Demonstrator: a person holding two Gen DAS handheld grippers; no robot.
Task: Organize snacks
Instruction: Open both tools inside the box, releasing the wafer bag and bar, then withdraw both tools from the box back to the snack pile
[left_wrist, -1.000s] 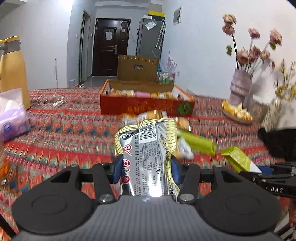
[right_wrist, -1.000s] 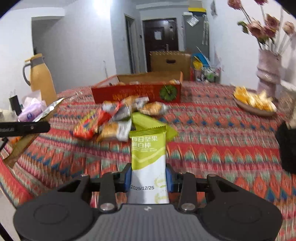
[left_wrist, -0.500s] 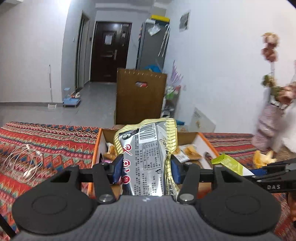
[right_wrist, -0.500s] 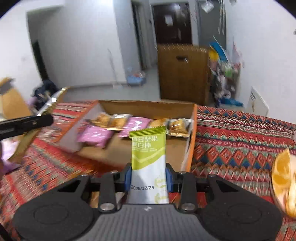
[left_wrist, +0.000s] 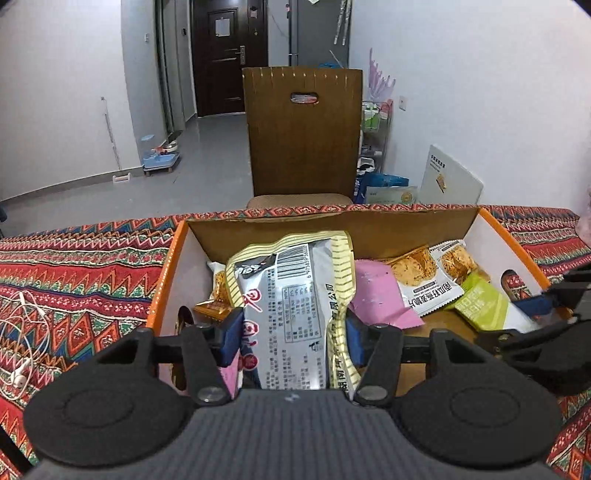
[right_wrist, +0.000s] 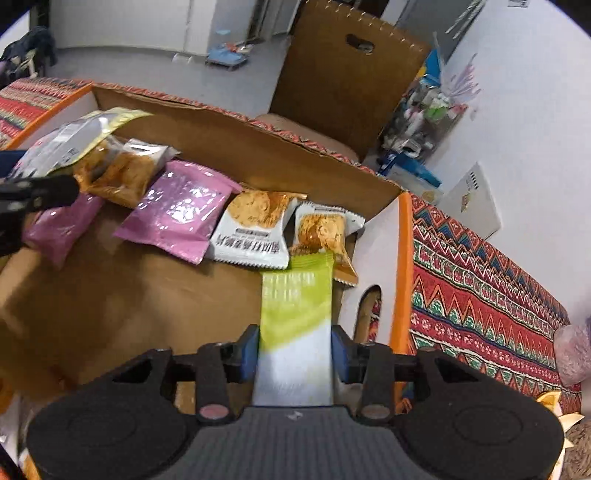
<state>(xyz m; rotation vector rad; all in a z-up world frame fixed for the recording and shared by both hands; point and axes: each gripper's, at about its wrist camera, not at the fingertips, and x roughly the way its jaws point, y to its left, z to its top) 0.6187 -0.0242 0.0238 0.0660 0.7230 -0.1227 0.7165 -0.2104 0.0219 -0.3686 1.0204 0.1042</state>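
Closest to me on the left cam, my left gripper (left_wrist: 291, 341) is clamped on a silver snack bag (left_wrist: 291, 310) with yellow striped edges, barcode side up, held right over the near-left part of the cardboard box (left_wrist: 332, 223). On the right cam, my right gripper (right_wrist: 294, 352) is pinching a green-and-white bar wrapper (right_wrist: 293, 314), poking into the box next to its right wall, with its far end overlapping a small white pack with an orange snack (right_wrist: 325, 230).

Further in, along the back wall of the box there's a row: a white cracker pack (right_wrist: 255, 229), a pink pouch (right_wrist: 177, 210), an orange-brown chip bag (right_wrist: 122, 171), and another pink pouch (right_wrist: 59, 225) half hidden behind the left gripper's finger.

The box sits on a red patterned tablecloth (left_wrist: 74, 280), with white earbuds (left_wrist: 22, 332) lying off to the left. Beyond the table edge there's a wooden chair (left_wrist: 303, 129), then a grey floor and a dark door (left_wrist: 229, 55) at the far end of the hall.
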